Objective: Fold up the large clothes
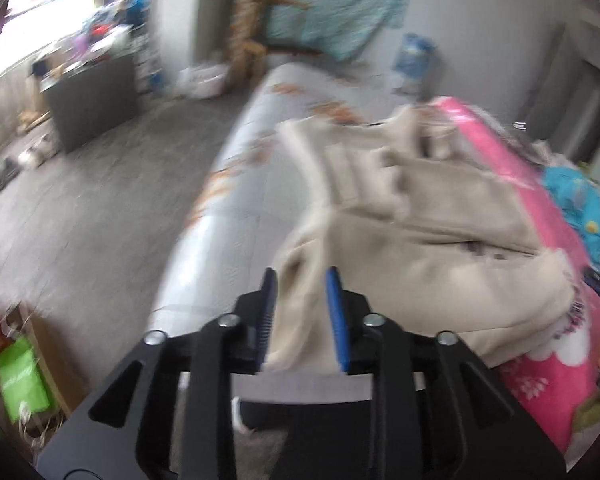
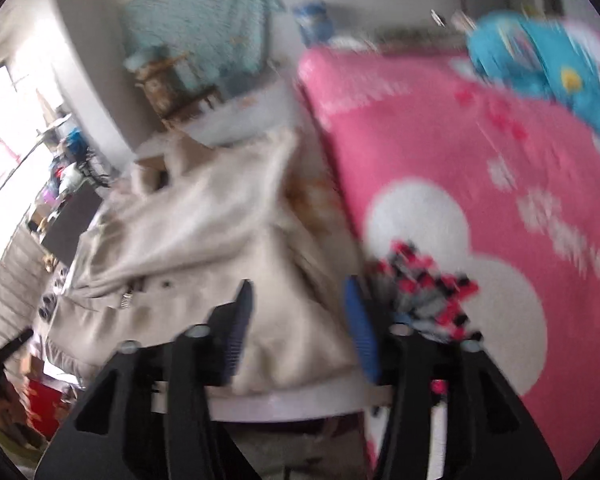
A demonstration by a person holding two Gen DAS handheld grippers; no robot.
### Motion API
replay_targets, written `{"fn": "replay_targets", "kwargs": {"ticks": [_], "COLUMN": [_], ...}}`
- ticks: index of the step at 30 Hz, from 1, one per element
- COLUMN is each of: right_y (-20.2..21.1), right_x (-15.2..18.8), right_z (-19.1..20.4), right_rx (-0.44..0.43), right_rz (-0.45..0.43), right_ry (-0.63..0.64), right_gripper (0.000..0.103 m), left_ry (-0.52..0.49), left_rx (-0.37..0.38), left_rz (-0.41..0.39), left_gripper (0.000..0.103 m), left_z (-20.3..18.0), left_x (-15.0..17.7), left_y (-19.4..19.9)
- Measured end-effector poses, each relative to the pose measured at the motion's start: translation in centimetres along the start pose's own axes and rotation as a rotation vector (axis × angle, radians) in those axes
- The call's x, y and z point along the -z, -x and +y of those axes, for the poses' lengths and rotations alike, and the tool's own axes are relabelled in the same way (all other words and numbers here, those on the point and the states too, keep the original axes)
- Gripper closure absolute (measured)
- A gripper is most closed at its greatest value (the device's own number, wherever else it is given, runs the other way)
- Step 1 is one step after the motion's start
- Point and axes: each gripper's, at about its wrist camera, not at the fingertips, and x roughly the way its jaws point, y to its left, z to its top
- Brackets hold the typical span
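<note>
A large beige coat (image 1: 420, 216) lies crumpled on the bed (image 1: 236, 184), its hem toward me. It also shows in the right wrist view (image 2: 204, 240), with buttons and a metal buckle on its front. My left gripper (image 1: 302, 280) is open, its blue pads on either side of the coat's near left corner. My right gripper (image 2: 300, 292) is open, jaws wide, with the coat's near right corner between them. Both views are blurred by motion.
A pink blanket (image 2: 460, 152) with white shapes covers the bed's right side, with a blue cushion (image 2: 540, 60) at the back and a checked red-grey cloth (image 2: 424, 288) by my right finger. A dark cabinet (image 1: 92, 96) and a green bag (image 1: 20, 376) stand on the floor at left.
</note>
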Motion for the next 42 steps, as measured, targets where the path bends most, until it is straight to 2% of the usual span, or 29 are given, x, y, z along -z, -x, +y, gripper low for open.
{"fn": "replay_targets", "kwargs": {"ticks": [3,4,6,7,9,14,16,17,19,20,21,22,24,28,30,32,35,39,42], "right_y": [-2.2,-3.5,-6.2,-7.0,-9.0,-10.9,-10.8,-10.7,-10.6,-10.6,-10.6,-10.7,-10.5,-8.7,-8.3,-9.2,-11.3,-11.2,-12.1], "right_x": [0.3,0.8,2.0,2.6,3.6,5.2,5.5,5.5,5.6,5.6,5.5,5.5,5.3,3.2,1.9,1.6,1.9,1.3,1.1], "right_z": [4.8,6.6,9.7,10.7,12.9,14.7,15.0,15.1,15.2,15.1,15.0,14.9,14.9,15.2,15.5,15.7,15.6,15.9,15.7], "right_rx": [-0.118,-0.162,-0.202,-0.194,-0.151,-0.079,-0.057,-0.056,-0.044,-0.044,-0.055,-0.076,-0.073,-0.082,-0.08,-0.063,-0.044,-0.023,-0.014], "right_rz": [0.065,0.105,0.181,0.202,0.235,0.266,0.258,0.26,0.264,0.269,0.277,0.293,0.283,0.19,0.147,0.143,0.178,0.144,0.154], "right_ry": [0.094,0.121,0.169,0.19,0.249,0.311,0.35,0.359,0.37,0.369,0.36,0.341,0.334,0.313,0.307,0.315,0.318,0.331,0.325], "right_gripper": [0.04,0.04,0.04,0.04,0.04,0.04,0.042,0.045,0.066,0.071,0.086,0.097,0.098,0.099,0.099,0.099,0.1,0.102,0.102], "left_ry": [-0.071,-0.103,-0.16,-0.187,-0.26,-0.326,-0.347,-0.366,-0.409,-0.425,-0.433,-0.438,-0.443,-0.453,-0.462,-0.47,-0.446,-0.467,-0.487], "left_rx": [0.152,0.206,0.27,0.277,0.242,0.212,0.178,0.147,0.112,0.106,0.109,0.107,0.106,0.122,0.107,0.08,0.083,0.085,0.064], "left_rz": [0.046,0.088,0.161,0.177,0.186,0.161,0.145,0.132,0.105,0.092,0.086,0.08,0.066,-0.056,-0.098,-0.096,-0.045,-0.097,-0.05], "left_gripper": [0.06,0.058,0.058,0.058,0.058,0.059,0.065,0.072,0.08,0.09,0.099,0.099,0.101,0.101,0.101,0.101,0.101,0.101,0.101], "left_z": [-3.7,-5.6,-9.0,-10.2,-12.5,-14.1,-14.3,-14.6,-15.1,-15.3,-15.2,-15.2,-15.2,-15.4,-15.7,-15.9,-15.5,-15.6,-15.8], "left_x": [0.1,0.4,1.2,1.6,2.5,2.9,3.1,3.3,3.7,3.8,3.7,3.7,3.6,1.5,0.6,0.3,0.4,0.2,1.0], "left_y": [-1.6,-3.0,-5.5,-6.5,-8.2,-10.3,-10.3,-10.3,-10.0,-9.9,-9.6,-9.5,-9.3,-6.8,-6.5,-7.7,-9.9,-8.7,-10.2]}}
